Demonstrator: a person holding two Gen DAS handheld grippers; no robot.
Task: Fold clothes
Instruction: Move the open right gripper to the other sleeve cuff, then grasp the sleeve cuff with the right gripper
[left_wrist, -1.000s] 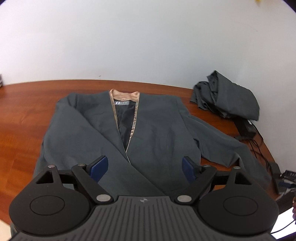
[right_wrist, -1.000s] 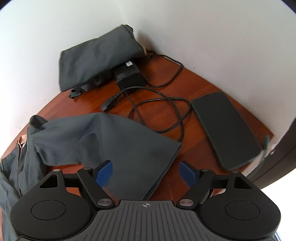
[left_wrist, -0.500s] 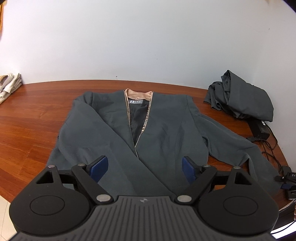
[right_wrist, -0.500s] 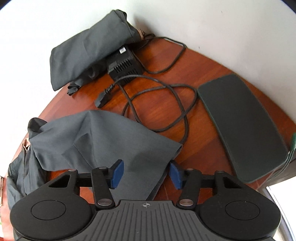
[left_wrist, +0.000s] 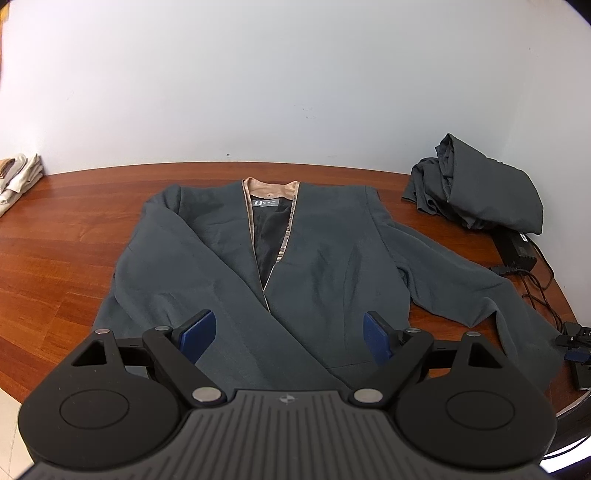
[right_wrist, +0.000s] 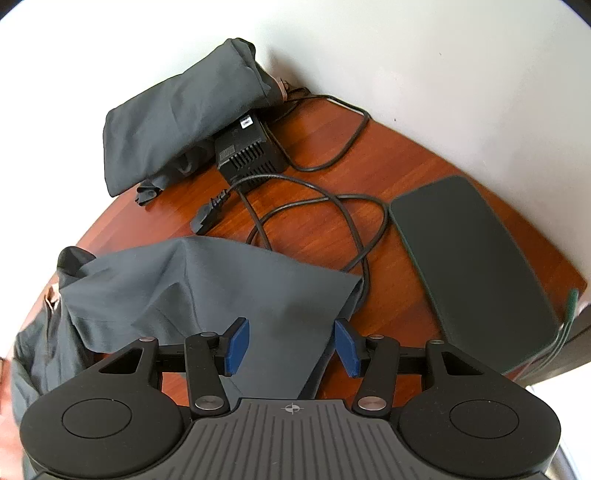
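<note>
Over the jacket sleeve (right_wrist: 258, 291), right gripper (right_wrist: 291, 343) narrower than before, pads gripping nothing, left gripper (left_wrist: 290, 332) wide open.

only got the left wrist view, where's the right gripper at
Observer: The right gripper hangs over the end of the sleeve, with the cuff edge between its blue pads and the jaws apart.
Operator: anything near that cuff to snag
Observer: A black cable loops right up to the cuff corner. I cannot tell whether it runs under the cloth.
Operator: what's past the cable
Observer: A flat dark slab lies near the edge of the table, apart from the sleeve.
</note>
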